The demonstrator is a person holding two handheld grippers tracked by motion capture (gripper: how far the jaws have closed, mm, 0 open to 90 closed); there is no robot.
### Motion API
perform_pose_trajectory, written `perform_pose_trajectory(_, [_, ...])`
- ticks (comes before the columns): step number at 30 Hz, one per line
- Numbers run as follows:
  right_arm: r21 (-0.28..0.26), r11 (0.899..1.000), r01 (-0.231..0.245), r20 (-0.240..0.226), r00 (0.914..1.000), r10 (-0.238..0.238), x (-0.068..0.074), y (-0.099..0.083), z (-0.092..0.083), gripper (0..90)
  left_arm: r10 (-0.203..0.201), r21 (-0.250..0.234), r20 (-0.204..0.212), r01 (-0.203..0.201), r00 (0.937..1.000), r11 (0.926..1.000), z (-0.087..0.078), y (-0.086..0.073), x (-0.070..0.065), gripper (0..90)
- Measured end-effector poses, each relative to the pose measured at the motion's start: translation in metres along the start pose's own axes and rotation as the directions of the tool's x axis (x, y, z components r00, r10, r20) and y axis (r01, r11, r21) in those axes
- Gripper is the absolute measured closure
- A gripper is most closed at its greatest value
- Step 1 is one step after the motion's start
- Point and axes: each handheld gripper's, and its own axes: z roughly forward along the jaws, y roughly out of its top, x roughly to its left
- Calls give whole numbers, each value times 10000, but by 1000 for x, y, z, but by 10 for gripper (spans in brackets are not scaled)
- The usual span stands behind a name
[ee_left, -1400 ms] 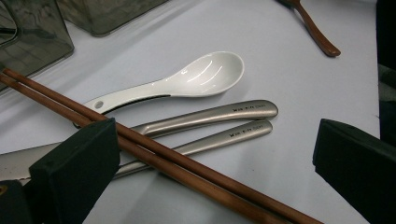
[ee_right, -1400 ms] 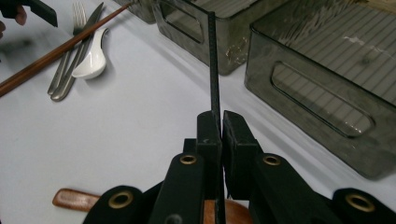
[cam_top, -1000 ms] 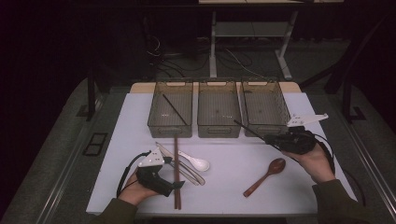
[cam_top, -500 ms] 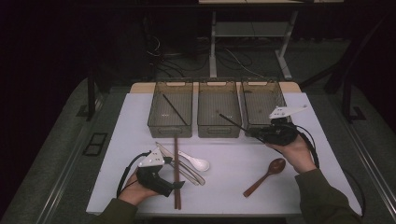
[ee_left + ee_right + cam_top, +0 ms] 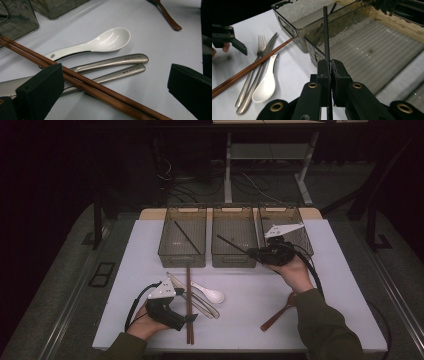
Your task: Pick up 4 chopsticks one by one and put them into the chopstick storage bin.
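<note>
The right gripper (image 5: 252, 253) is held level at the near edge of the middle of three bins (image 5: 234, 236), clamped on a black chopstick (image 5: 231, 244) pointing left over that bin. The left gripper (image 5: 192, 319), jaws spread, is rested near-left beside two brown chopsticks (image 5: 188, 300).

Glossy white ceramic spoon (image 5: 105, 42), brushed-metal cutlery handles (image 5: 120, 66).
</note>
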Motion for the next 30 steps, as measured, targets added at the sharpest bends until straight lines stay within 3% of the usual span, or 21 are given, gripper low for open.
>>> perform_pose_trajectory(30, [839,9960,303,368,9988,-335,18,86,93,857,-10,-86,91,10,10000,10000,0,0,0,0])
